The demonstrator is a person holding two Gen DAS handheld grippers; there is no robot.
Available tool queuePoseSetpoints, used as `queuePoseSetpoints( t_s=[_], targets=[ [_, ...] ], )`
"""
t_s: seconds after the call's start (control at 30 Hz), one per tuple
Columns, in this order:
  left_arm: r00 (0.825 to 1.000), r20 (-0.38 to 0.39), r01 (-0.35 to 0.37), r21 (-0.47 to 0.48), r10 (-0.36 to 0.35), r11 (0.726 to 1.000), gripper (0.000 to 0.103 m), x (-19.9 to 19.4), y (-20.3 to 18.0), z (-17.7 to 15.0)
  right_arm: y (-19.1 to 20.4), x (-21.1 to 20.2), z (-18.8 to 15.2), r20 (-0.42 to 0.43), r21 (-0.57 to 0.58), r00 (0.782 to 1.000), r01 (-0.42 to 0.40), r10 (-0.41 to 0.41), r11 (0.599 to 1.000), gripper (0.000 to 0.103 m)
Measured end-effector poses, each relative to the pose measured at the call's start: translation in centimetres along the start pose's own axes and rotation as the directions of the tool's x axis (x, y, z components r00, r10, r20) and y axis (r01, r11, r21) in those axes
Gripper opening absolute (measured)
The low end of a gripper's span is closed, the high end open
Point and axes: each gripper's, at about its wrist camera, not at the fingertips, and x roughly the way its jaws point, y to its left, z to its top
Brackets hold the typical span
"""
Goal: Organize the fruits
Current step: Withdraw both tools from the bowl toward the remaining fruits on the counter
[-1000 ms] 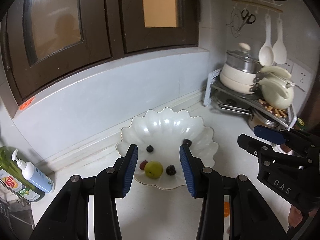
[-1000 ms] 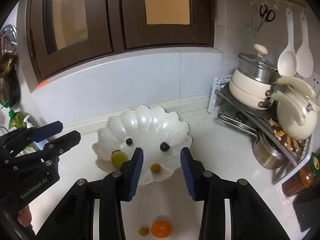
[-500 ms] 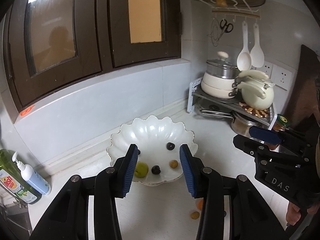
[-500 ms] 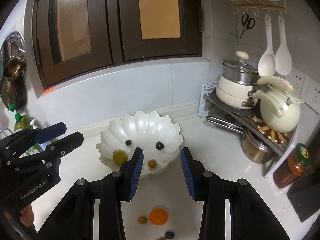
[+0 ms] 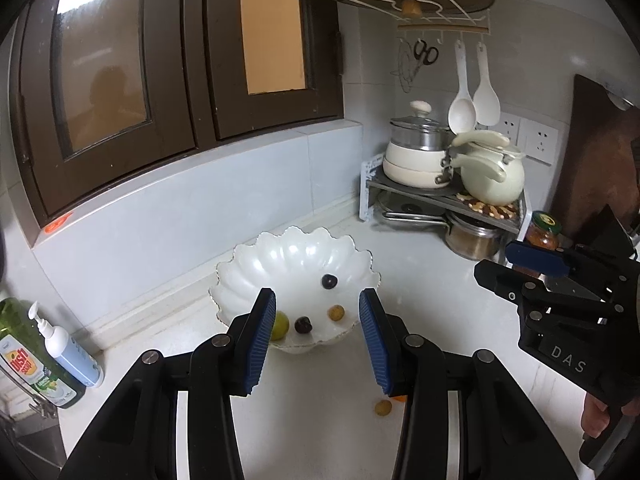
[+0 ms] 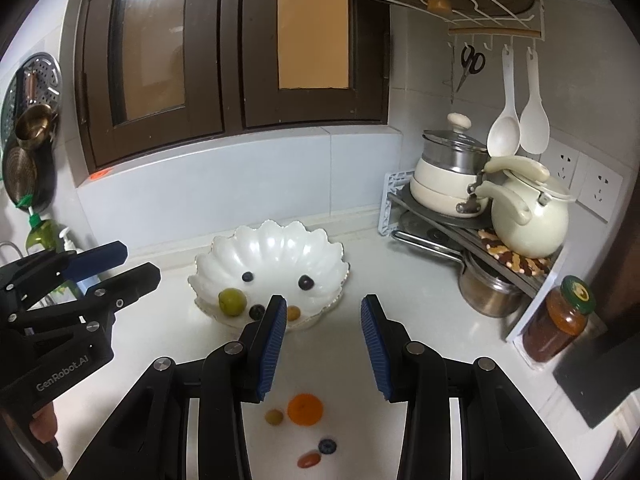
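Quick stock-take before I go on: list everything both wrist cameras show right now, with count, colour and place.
scalloped bowl: one, white, on the counter by the backsplash
fruits in the bowl: five; green plum, two dark berries, a dark one, a yellowish one
fruits on the counter: four, in front of the bowl; orange, yellowish grape, blueberry, small red one
kettle: one, cream, on the corner rack
stacked pots: cream and steel, on the rack
steel pot: one, under the rack
jar: one, amber, green lid, right of the rack
spoons: two, white, hanging
scissors: one, black, hanging
soap bottles: two, green and white, far left
left gripper: black, blue pads, open, empty
right gripper: same, open, empty
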Motion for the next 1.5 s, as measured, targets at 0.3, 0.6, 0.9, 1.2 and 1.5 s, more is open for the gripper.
queuePoseSetpoints(
  t_s=[0.3,0.6,0.9,1.2,1.5],
  targets=[
    [1.0,-0.016,0.018,0.036,-0.017,0.999,0.043,-0.8,-0.7,-1.8,0.0,-0.8,-2.0,-0.027,0.014,1.0,0.011,-0.011,1.0,0.04],
    [0.998,-0.056,0.035,0.047,-0.033,0.998,0.043,-0.7,-1.1,-3.7,0.4,-0.9,-3.9,-0.07,0.025,0.997,0.024,-0.022,0.999,0.04],
    [0.994,-0.094,0.066,0.067,-0.06,0.996,0.043,-0.1,-1.5,-5.4,0.3,-0.4,-6.2,-0.121,0.074,0.993,0.007,0.002,0.997,0.04],
    [0.985,-0.135,0.117,0.077,-0.106,0.99,0.043,1.1,-1.8,-7.0,0.5,-0.7,-7.5,-0.096,0.093,0.994,0.069,-0.06,0.993,0.04],
    [0.977,-0.166,0.151,0.097,-0.134,0.984,0.043,2.6,-2.3,-8.1,0.7,-0.1,-9.6,-0.12,0.147,0.991,0.076,-0.058,0.986,0.04]
  ],
)
